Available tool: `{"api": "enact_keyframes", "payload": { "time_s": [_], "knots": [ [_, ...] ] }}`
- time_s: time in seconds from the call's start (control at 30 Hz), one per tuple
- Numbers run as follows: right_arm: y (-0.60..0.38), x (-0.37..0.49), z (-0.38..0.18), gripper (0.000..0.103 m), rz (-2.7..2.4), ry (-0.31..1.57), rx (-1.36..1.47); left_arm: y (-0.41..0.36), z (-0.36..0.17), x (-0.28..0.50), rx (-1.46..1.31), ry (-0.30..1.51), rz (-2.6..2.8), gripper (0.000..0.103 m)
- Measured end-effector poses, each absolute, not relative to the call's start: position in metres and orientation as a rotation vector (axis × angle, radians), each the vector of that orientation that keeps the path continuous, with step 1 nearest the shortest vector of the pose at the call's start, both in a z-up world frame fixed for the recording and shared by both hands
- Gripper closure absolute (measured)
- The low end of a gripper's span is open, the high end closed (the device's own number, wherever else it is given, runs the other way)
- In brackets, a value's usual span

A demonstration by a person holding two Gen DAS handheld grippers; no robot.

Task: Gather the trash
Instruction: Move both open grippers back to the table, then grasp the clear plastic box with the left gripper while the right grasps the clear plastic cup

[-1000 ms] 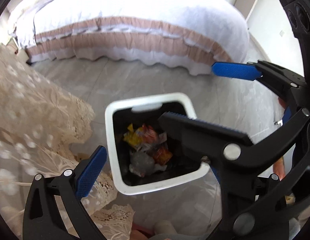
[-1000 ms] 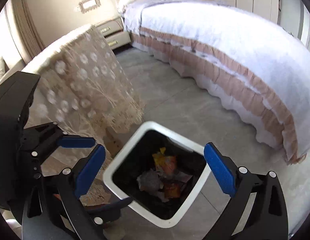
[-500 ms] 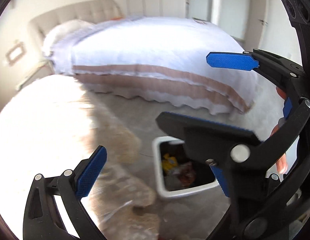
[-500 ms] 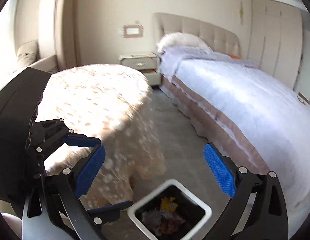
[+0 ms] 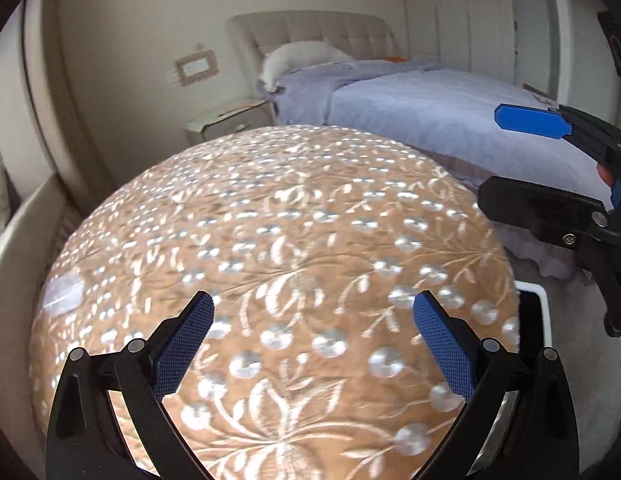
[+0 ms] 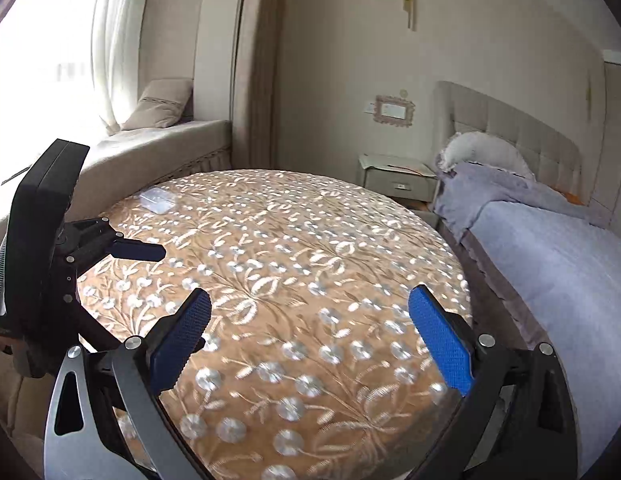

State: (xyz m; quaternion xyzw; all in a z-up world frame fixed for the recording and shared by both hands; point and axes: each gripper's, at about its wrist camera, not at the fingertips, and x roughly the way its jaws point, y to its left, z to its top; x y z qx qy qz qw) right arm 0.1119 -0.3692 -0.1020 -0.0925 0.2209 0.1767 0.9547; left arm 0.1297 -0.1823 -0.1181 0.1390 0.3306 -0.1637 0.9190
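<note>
The white bin (image 5: 538, 300) is mostly hidden behind the round desk (image 5: 294, 248), only a rim corner showing. A small clear wrapper (image 6: 157, 200) lies blurred at the desk's far left edge. Left gripper (image 5: 313, 338) and right gripper (image 6: 309, 330) both gape, empty.

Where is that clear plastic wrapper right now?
In the right wrist view the clear plastic wrapper lies on the far left edge of the round table, on the window-seat side, well beyond both open grippers.
</note>
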Motion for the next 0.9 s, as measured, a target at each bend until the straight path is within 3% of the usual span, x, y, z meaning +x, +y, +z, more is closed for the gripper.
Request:
{"api": "enact_keyframes", "payload": {
  "time_s": [0.47, 0.9],
  "knots": [
    [-0.21, 0.177, -0.093, 0.005, 0.539, 0.464, -0.224, 0.004, -0.106, 0.159, 0.182, 0.658, 0.109, 0.005],
    [-0.117, 0.263, -0.118, 0.005, 0.474, 0.506, -0.27, 0.1, -0.119, 0.237, 0.016, 0.709, 0.215, 0.005]
  ]
}}
